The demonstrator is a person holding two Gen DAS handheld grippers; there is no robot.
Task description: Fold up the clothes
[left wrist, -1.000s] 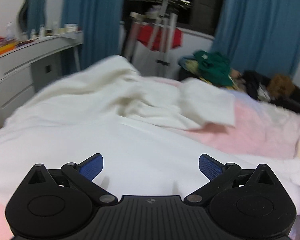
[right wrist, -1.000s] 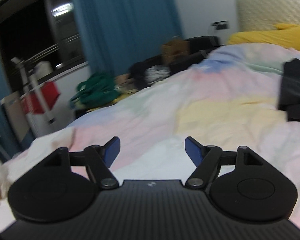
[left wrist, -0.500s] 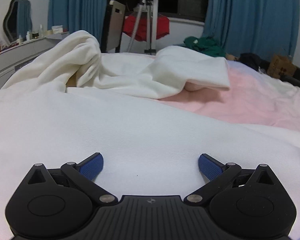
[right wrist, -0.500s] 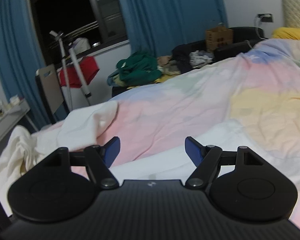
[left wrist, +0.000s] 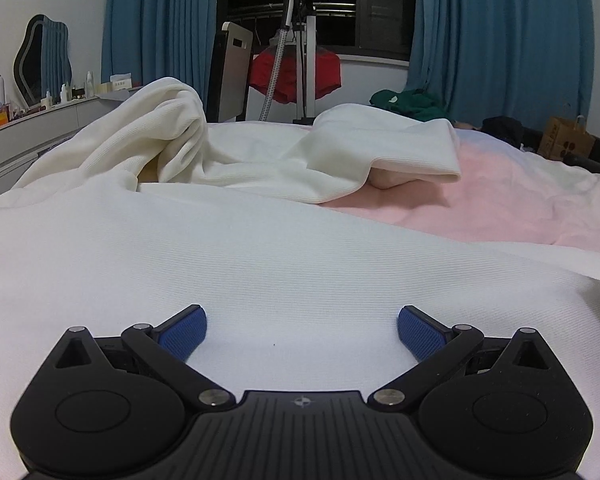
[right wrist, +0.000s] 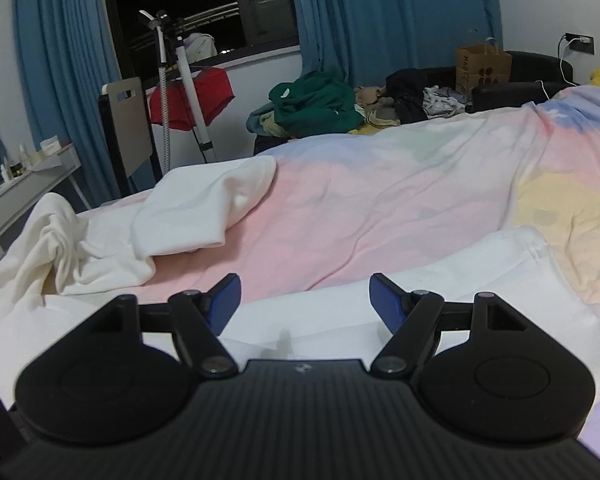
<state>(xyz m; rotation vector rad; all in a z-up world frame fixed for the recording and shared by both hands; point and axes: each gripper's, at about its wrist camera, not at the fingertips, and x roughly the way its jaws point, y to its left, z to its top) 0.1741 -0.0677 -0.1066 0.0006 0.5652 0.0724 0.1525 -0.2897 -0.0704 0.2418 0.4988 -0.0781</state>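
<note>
Only indistinct printed lettering on the brown paper bag (right wrist: 483, 65).

White garment spread on the bed, clutter behind it at the window.

The white ribbed knit garment (left wrist: 260, 248) lies on the pastel patchwork bedspread (right wrist: 380, 216), its bunched sleeves at 10 and 12 o'clock. Behind, at 12 o'clock, stands the metal garment-steamer stand (left wrist: 296, 52); the heap of green clothes (right wrist: 316, 104) at 1 o'clock, the brown paper bag (right wrist: 483, 65) at 2.

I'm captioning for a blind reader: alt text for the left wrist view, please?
An open left claw hovers low over a white garment spread on a pink bedspread, its far sleeve folded over. Behind are blue curtains and a dark window.
</note>
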